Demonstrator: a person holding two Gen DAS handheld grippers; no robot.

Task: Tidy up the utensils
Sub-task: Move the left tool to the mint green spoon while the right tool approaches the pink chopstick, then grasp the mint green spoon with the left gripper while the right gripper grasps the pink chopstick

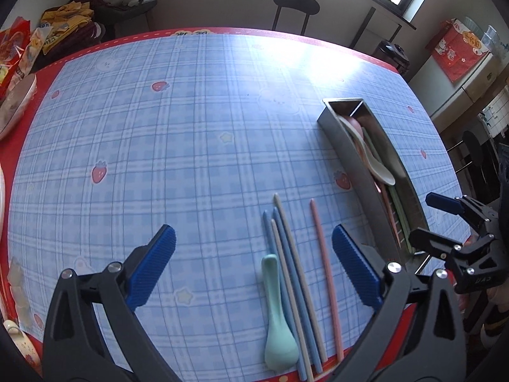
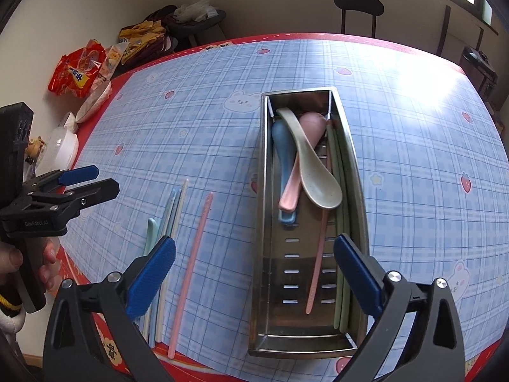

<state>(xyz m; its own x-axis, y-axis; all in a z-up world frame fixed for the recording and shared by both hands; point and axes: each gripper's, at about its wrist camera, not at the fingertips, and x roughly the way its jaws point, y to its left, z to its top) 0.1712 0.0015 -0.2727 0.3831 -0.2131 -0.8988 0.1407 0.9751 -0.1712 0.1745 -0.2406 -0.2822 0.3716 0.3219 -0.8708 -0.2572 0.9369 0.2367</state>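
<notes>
My left gripper (image 1: 253, 248) is open above the near table edge, nothing between its blue pads. Below it lie a mint green spoon (image 1: 276, 318), blue and beige chopsticks (image 1: 292, 273) and a single pink chopstick (image 1: 324, 273). To their right stands the steel utensil tray (image 1: 343, 156). My right gripper (image 2: 254, 248) hangs open and empty over the near end of that tray (image 2: 264, 222). The tray holds a blue spoon (image 2: 281, 146), a pink spoon (image 2: 313, 124), a beige spoon (image 2: 315, 178), a pink chopstick (image 2: 318, 261) and green chopsticks (image 2: 342, 191).
Snack bags (image 2: 78, 73) and white bowls (image 2: 63, 146) crowd the table's left edge. A dark chair (image 1: 296, 6) stands beyond the far edge. The checked tablecloth (image 1: 191, 127) is bare across its middle. A hand (image 2: 19, 261) holds the left gripper's grip.
</notes>
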